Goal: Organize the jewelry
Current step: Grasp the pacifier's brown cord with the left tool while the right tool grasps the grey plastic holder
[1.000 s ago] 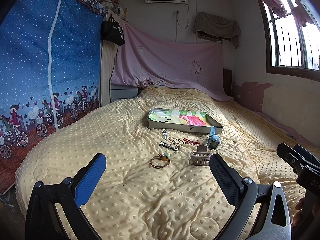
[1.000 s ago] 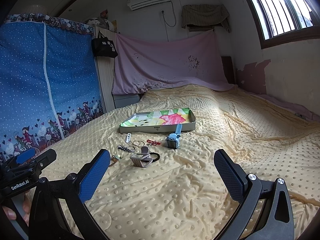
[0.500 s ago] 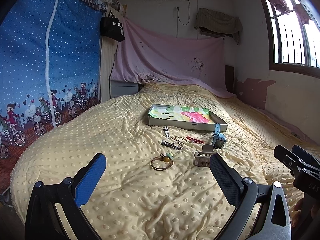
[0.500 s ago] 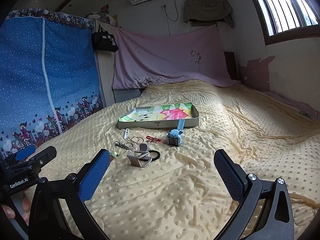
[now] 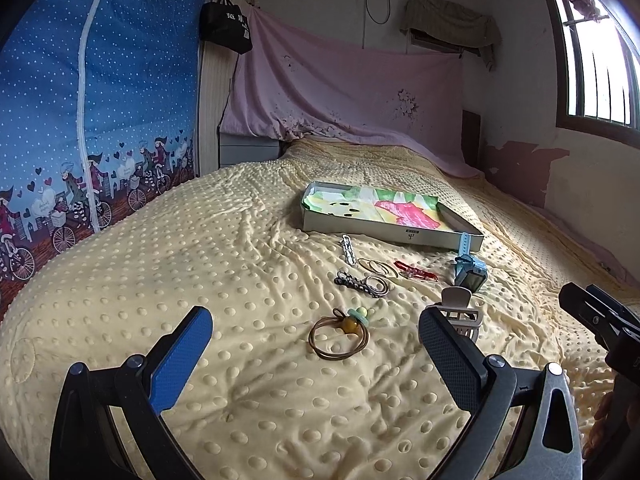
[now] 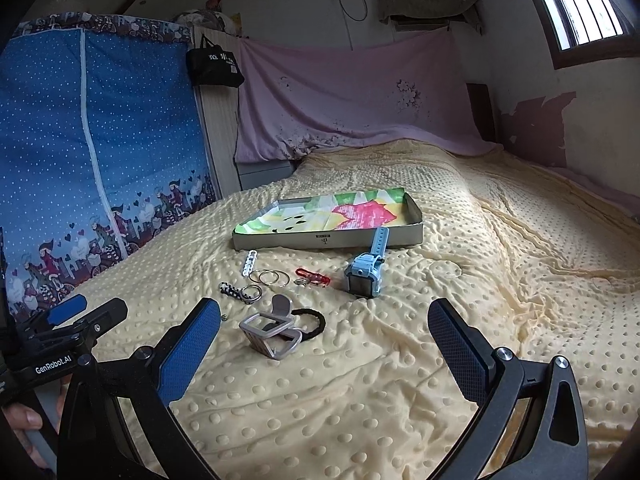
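Left wrist view: small accessories scattered on the yellow bedspread (image 5: pixel 200 264), just before the shallow tray (image 5: pixel 384 232).

Both held above the bed, left gripper (image 5: pixel 316 344) and right gripper (image 6: pixel 324 332) gaping wide, nothing between the fingers. From left: brown hair tie (image 5: pixel 338 338), light and floppy, best pinched at its bead; braided keychain (image 5: pixel 360 282) and thin rings (image 5: pixel 378 267), slippery, flat against soft fabric; grey claw clip (image 5: pixel 460 312), stiff, easiest by its raised tab; blue watch (image 5: pixel 470 270), heaviest probably, graspable across the case.

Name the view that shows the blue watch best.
The right wrist view: the blue watch lies unobstructed, strap reaching toward the box. In the left wrist view it is smaller and farther off, near the claw clip.
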### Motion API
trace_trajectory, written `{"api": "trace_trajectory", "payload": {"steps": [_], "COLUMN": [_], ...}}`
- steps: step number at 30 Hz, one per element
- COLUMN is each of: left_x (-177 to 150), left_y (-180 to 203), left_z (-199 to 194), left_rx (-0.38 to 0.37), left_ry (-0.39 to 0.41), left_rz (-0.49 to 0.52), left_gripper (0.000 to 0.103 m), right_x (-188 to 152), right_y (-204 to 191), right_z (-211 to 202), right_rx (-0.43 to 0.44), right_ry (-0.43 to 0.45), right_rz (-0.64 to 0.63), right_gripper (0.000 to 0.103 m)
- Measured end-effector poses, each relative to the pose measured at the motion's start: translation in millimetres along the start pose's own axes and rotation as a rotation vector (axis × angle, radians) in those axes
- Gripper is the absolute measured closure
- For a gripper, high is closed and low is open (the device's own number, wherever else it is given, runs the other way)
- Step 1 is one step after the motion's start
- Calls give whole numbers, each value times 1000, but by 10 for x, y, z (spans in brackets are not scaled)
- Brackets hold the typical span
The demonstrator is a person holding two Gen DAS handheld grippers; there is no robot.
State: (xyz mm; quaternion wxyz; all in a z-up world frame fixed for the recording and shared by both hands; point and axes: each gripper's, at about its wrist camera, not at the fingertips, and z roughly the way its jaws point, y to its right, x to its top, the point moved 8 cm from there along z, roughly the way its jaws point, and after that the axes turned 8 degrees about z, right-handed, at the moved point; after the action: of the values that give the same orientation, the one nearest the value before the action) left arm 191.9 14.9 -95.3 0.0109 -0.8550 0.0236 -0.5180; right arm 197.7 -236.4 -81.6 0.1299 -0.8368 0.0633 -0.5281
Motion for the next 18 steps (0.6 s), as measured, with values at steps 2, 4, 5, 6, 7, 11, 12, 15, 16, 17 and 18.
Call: {"api": "trace_trajectory", "payload": {"steps": [2, 4, 5, 6, 7, 11, 12, 15, 16, 17, 18], "left_x": [-21, -40, -52, -63, -82, -196, -233, -320, -341, -360, -380], "left_y": [-11, -15, -16, -15, -15, -23, -24, 0, 11, 26, 29], "left_z": [125, 233, 288, 333, 397, 618, 662, 755, 776, 802, 823], "left_rx": [1, -3, -8, -13, -17, -33, -37, -53, -57, -63, -69], "left_ry": [-17, -31, -38, -44, -53, -108, -124, -156, -162, -169, -176], "left_rz": [2, 5, 4, 3, 1, -17, -22, -24, -22, -22, -23], "left_gripper": [0, 0, 0, 0, 1, 19, 24, 30, 31, 35, 39], "right_x": [-3, -16, -26, -40, -55, -155, -195, -314, -359, -399, -439], "right_y": [-22, -66, -88, -109, -140, -250, -270, -318, -333, -343, -347], "right_z": [138, 281, 345, 409, 470, 706, 757, 878, 912, 935, 953], "right_rx": [20, 37, 43, 54, 66, 109, 115, 137, 145, 153, 161], "right_ry": [-18, -35, -43, -52, -60, -104, -117, -150, -163, -174, -183], "right_rz": [-6, -17, -25, -33, -41, -64, -70, -79, -79, -78, -80], "right_gripper": [1, 1, 1, 1, 4, 26, 31, 42, 44, 45, 48]}}
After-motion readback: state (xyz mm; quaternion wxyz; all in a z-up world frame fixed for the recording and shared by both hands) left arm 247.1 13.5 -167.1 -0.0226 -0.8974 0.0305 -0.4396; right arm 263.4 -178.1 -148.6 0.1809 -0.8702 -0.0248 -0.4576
